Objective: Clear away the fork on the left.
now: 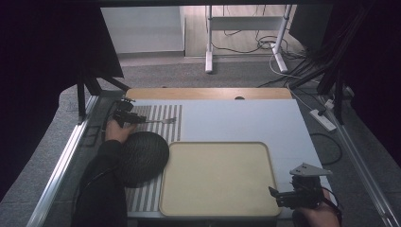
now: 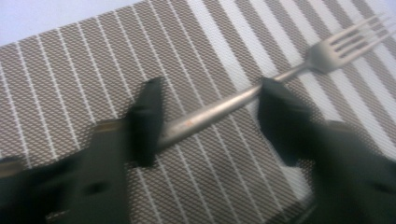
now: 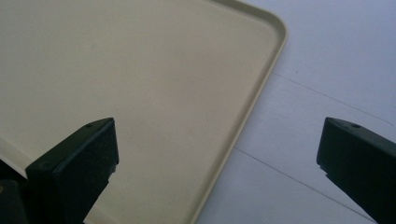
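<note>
Over the striped woven placemat [image 2: 70, 70] | left hand-held gripper [image 2: 205, 116] is straddling the slim silver metal fork [image 2: 219, 105], jaws apart, unclamped | risk: handle rolling aside | right hand-held gripper [image 3: 219, 154] is hanging apart beside the beige plastic tray [image 3: 140, 70].

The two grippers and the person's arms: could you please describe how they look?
Both the left gripper and the right gripper are black with two blocky, flat-faced jaws. The right one carries a grey three-cornered plate on top. The person's left arm wears a dark sleeve.

Grey carpet floor [image 1: 156, 75] beyond the table, white desk legs [image 1: 208, 56], perhaps dark curtains [image 1: 42, 56].
</note>
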A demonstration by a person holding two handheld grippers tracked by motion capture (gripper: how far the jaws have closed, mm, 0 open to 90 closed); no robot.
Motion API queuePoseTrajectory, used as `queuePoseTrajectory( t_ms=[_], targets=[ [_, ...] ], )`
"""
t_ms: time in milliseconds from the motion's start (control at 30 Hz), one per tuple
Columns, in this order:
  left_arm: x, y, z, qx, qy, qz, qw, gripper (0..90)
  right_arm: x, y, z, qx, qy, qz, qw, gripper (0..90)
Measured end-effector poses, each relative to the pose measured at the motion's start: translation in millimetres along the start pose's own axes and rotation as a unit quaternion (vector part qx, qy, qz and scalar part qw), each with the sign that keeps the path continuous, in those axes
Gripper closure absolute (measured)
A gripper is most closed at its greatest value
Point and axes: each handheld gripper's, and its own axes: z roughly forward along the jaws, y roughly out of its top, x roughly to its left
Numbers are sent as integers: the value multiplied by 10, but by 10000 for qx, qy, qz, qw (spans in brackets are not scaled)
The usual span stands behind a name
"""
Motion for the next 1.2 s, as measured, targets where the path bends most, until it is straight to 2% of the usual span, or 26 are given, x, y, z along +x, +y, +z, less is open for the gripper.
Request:
queuePoseTrajectory(
  t_ms=[100, 133, 200, 300, 400, 533, 633, 733, 1100, 1200],
  targets=[
    [1, 33, 58, 121, 243, 121, 9996, 849, 1, 0, 1, 4, 12, -5, 10000, 0],
    [1, 47, 85, 181, 305, 145, 9993, 878, 0, 0, 1, 5, 17, -11, 10000, 0],
    [3, 70, 136, 253, 561, 153, 9980, 887, 0, 0, 1, 6, 26, -13, 10000, 0],
    [41, 87, 182, 281, 735, 32, 9969, 887, 0, -1, 0, 4, 35, -19, 10000, 0],
    [73, 66, 171, 249, 607, -97, 9978, 888, 1, -3, -1, -15, 44, -22, 10000, 0],
    [37, 27, 118, 462, 528, 36, 9975, 890, -1, -4, 0, -10, 54, -16, 10000, 0],
    [22, -7, 75, 608, 422, 43, 9973, 890, 4, -4, -3, -8, 41, -44, 10000, 0],
    [1, -43, 45, 679, 330, -9, 9971, 890, 9, -4, 0, -13, 35, -56, 10000, 0],
    [-122, -146, -53, 1002, 54, 147, 9948, 889, 14, -3, -2, 9, 43, -90, 9999, 0],
    [-131, -158, -60, 1011, -6, 144, 9948, 889, 20, -2, 1, 10, 39, -105, 9999, 0]
  ],
)
